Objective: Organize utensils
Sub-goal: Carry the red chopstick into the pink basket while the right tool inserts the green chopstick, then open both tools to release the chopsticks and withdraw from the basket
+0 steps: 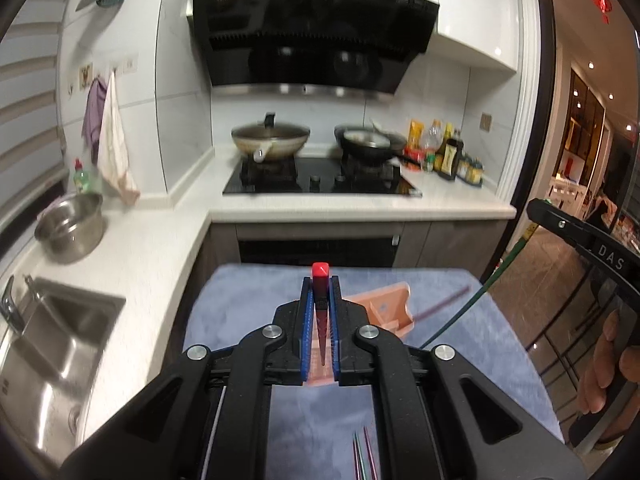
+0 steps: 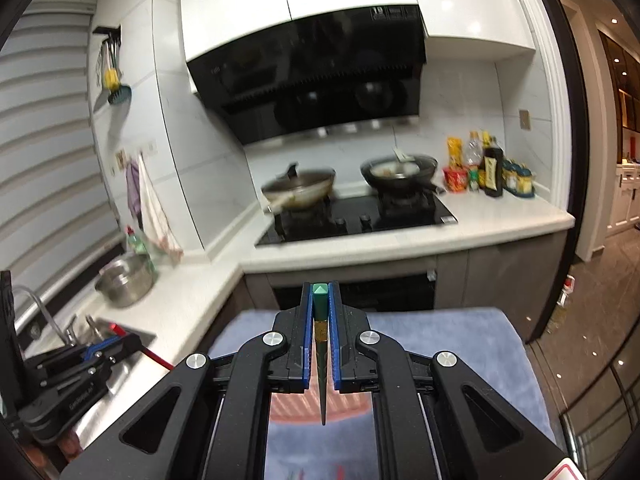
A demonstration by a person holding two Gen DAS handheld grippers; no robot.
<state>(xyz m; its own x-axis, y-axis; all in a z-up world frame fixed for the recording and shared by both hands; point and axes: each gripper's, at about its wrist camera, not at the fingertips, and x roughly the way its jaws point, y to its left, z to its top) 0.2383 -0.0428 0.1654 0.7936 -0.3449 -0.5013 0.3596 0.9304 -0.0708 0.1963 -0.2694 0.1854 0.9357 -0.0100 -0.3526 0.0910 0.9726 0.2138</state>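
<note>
A red chopstick (image 1: 320, 280) sat clamped in the left claw (image 1: 320, 284), raised over a pink tray (image 1: 390, 308) on the blue-clothed desk (image 1: 240, 304). A green chopstick (image 2: 320, 304) sat clamped in the right claw (image 2: 320, 292). More chopsticks (image 1: 362, 456) lay near. A stove (image 1: 320, 182) stood far behind.

Two woks (image 1: 271, 142), one steel pot (image 1: 70, 226), one pink organizer (image 1: 384, 306) (partly hidden)
</note>
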